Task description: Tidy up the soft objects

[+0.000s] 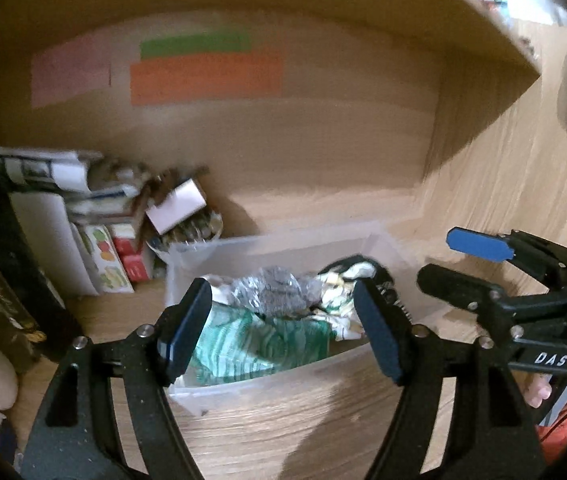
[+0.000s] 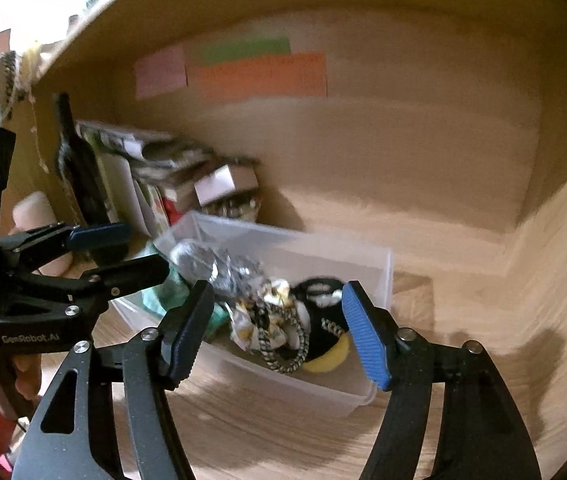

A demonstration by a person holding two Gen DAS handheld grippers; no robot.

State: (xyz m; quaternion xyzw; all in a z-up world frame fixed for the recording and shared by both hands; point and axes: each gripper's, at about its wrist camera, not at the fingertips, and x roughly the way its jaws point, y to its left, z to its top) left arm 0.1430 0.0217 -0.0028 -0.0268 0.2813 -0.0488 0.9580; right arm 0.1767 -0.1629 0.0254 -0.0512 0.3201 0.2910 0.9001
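Clear plastic bin (image 1: 187, 264) sits on the wooden shelf floor (image 1: 267, 424), toward its left side, near the front edge. Inside, crumpled together: green-and-white patterned cloth (image 1: 267, 344) at the bin's left front, silver-grey fabric (image 1: 271, 292) behind it, white-yellow printed cloth (image 2: 271, 312) mid-bin, black-and-yellow soft item (image 2: 327, 344) at right (details blurred).

Warm, dim indoor light is seen in both views, with motion blur smearing the shelf back wall (image 1: 323, 152). Heavy fisheye bending and dark vignetting are noted at the edges. Soft shadows are cast on the wooden shelf floor (image 2: 283, 432).
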